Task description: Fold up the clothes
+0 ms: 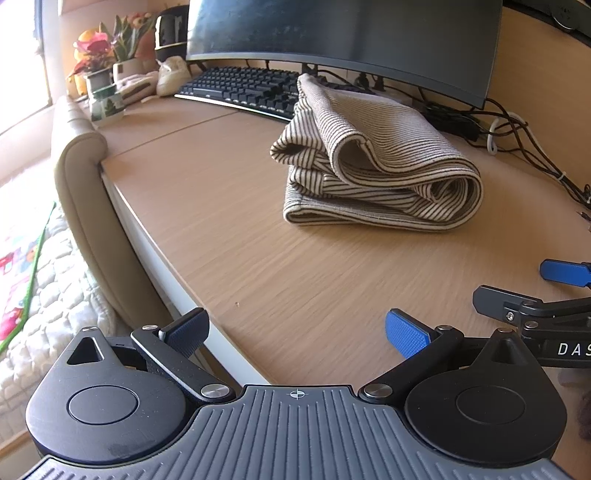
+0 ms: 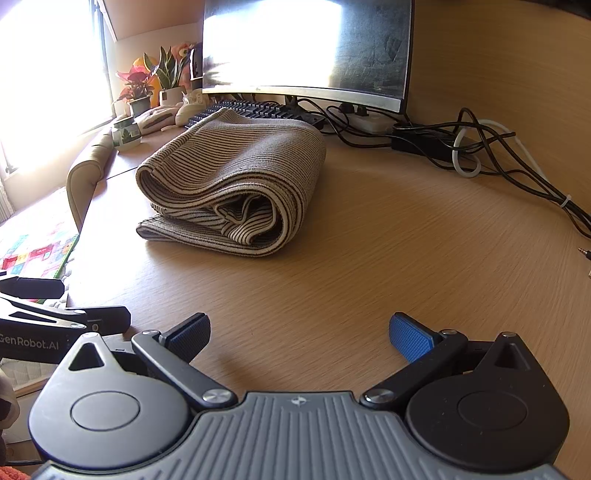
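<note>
The striped garment [image 1: 380, 162] lies folded in a loose bundle on the wooden table [image 1: 258, 258], just in front of the keyboard [image 1: 240, 86] and the monitor [image 1: 343, 33]; tangled cables [image 2: 480, 147] trail along the table's right side; well short of the garment, the left tool [image 1: 297, 332] and the right tool [image 2: 299, 334] both stand spread wide, holding nothing.

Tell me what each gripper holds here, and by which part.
Nothing is held. The left gripper and right gripper are both open, apart from the folded striped garment.
</note>
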A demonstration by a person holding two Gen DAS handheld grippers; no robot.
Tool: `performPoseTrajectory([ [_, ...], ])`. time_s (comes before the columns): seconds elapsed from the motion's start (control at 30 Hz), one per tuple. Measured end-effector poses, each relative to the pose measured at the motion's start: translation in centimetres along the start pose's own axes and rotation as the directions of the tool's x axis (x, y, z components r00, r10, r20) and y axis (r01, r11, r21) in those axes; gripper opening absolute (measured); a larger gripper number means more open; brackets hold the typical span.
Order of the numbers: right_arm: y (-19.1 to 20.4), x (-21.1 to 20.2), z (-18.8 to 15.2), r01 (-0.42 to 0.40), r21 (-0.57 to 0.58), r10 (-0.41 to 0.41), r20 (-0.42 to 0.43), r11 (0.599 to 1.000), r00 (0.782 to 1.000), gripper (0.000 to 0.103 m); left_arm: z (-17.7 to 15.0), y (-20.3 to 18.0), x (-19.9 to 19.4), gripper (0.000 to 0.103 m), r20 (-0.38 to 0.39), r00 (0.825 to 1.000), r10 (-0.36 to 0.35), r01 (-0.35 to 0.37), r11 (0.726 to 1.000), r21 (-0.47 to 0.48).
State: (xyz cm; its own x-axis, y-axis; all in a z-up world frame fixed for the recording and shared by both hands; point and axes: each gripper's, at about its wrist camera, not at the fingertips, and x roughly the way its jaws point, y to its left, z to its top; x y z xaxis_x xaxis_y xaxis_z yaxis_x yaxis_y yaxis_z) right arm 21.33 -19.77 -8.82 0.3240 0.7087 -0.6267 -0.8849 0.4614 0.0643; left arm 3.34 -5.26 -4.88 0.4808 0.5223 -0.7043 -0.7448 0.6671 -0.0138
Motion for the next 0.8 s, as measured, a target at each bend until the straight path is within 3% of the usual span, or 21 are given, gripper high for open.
performPoseTrajectory([
  [0.8,0.33,0.15,0.03,0.015,-0.025,-0.016,-0.009,1.0,1.0,0.103,0.09,-0.09,-0.05,0.103,0.002,1.0,-0.002,0.002,1.0,0.01],
])
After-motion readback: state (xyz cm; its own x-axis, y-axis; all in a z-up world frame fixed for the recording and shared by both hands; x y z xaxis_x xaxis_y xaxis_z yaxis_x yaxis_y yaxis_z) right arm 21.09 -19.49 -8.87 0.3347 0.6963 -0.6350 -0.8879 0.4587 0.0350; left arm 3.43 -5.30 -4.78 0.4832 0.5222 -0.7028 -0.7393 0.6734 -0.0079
